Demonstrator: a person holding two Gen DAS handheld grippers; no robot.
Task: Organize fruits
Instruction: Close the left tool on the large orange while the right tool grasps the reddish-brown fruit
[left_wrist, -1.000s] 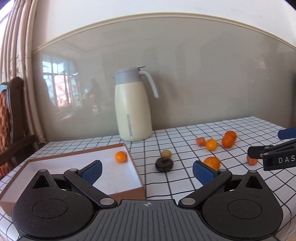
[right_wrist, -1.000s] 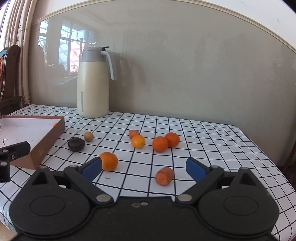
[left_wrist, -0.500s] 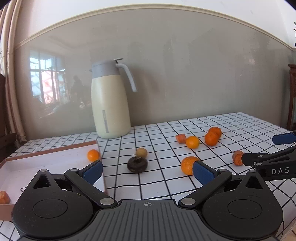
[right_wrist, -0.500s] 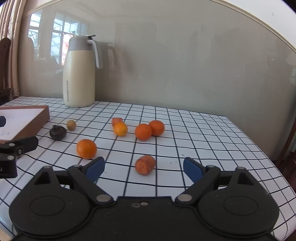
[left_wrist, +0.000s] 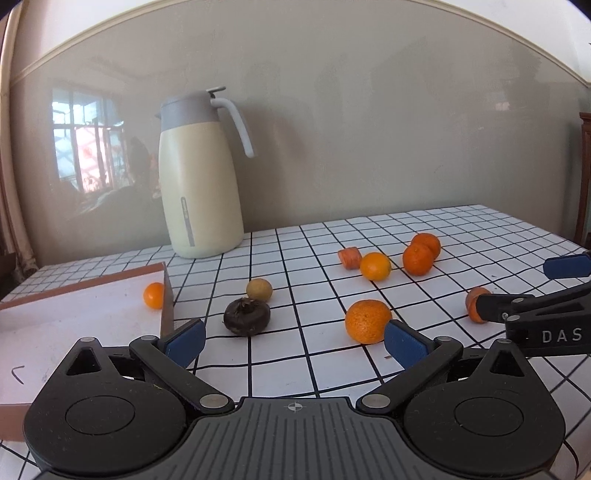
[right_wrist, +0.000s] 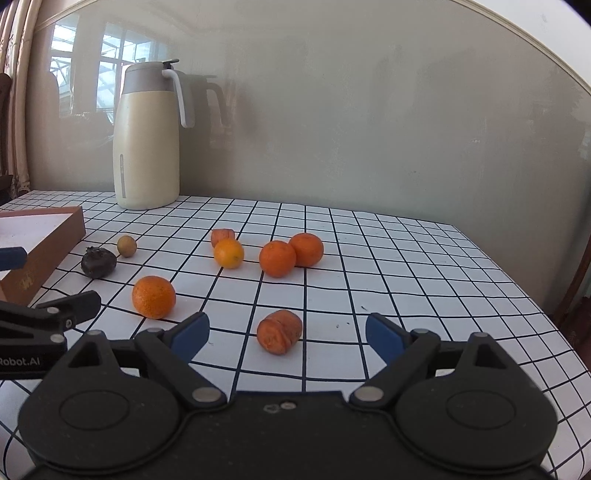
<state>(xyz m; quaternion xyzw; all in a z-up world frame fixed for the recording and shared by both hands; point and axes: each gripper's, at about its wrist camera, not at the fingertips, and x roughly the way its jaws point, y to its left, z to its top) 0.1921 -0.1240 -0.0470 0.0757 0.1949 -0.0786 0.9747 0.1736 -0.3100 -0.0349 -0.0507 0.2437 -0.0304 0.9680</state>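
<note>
Several fruits lie loose on the checked tablecloth. My left gripper is open and empty, just behind a dark round fruit and a large orange. A small tan fruit lies beyond. A brown box at left holds one small orange. My right gripper is open and empty, with an orange-red piece between its fingers' line. The large orange, the dark fruit and several oranges lie ahead.
A cream thermos jug stands at the back by the wall. The box wall is at the left of the right wrist view. The table's right edge drops off. The right gripper's fingers reach in from the right.
Both grippers have swung right and moved closer to the loose fruits. The box has slid toward the left edge of both views. Both stay open.
</note>
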